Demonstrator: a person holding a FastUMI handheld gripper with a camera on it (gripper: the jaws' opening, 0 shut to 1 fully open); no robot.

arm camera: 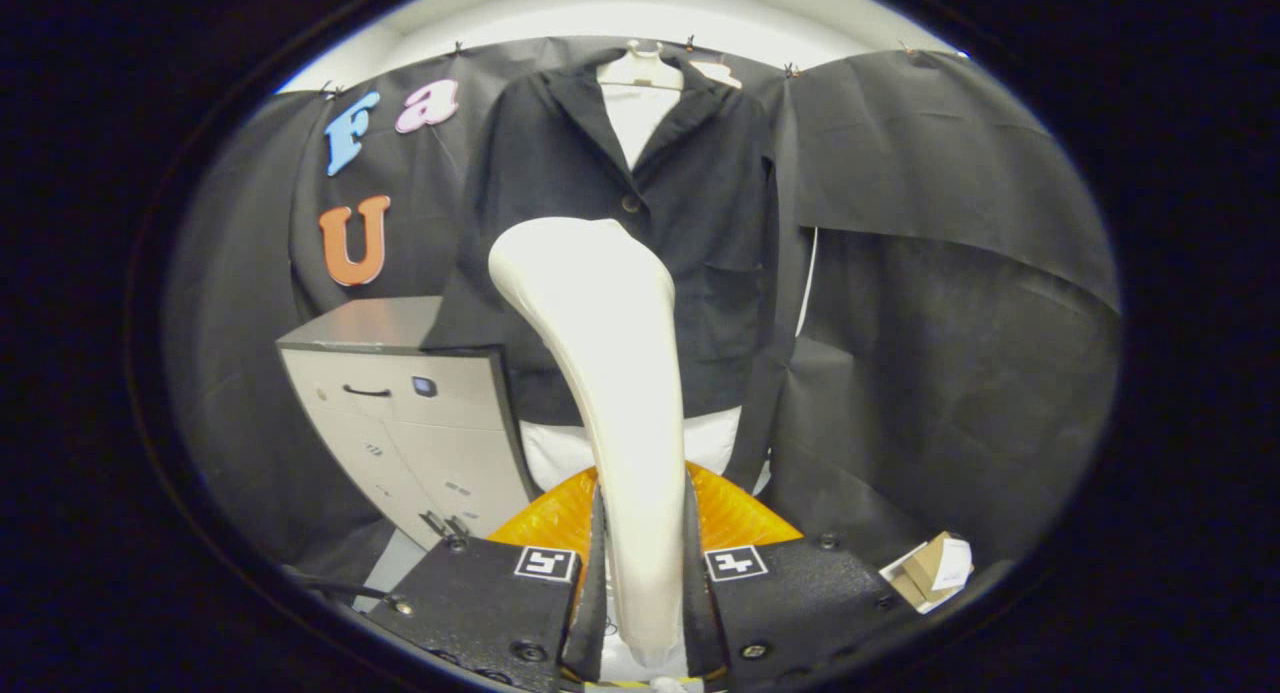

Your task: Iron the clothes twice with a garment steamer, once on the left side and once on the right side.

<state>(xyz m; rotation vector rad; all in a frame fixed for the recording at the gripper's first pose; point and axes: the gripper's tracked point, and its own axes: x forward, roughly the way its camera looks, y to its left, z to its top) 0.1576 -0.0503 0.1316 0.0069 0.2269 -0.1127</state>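
A cream-white garment steamer (pixel 610 373) stands upright between my fingers, its handle pinched at the bottom and its broad head rising toward the garment. My gripper (pixel 642 553) is shut on the steamer, both black fingers pressing its sides. Beyond the steamer a black jacket (pixel 640 223) hangs on a white hanger (pixel 640 68) over a white shirt (pixel 632 113), against the black cloth wall. The steamer head sits in front of the jacket's lower left half; whether it touches the fabric I cannot tell. An orange ribbed part (pixel 730 518) shows just behind the fingers.
A grey cabinet (pixel 400 413) with drawers stands left of the jacket, close to its hem. A small cardboard box (pixel 935 568) lies on the floor at the right. White fabric (pixel 560 453) hangs below the jacket's hem.
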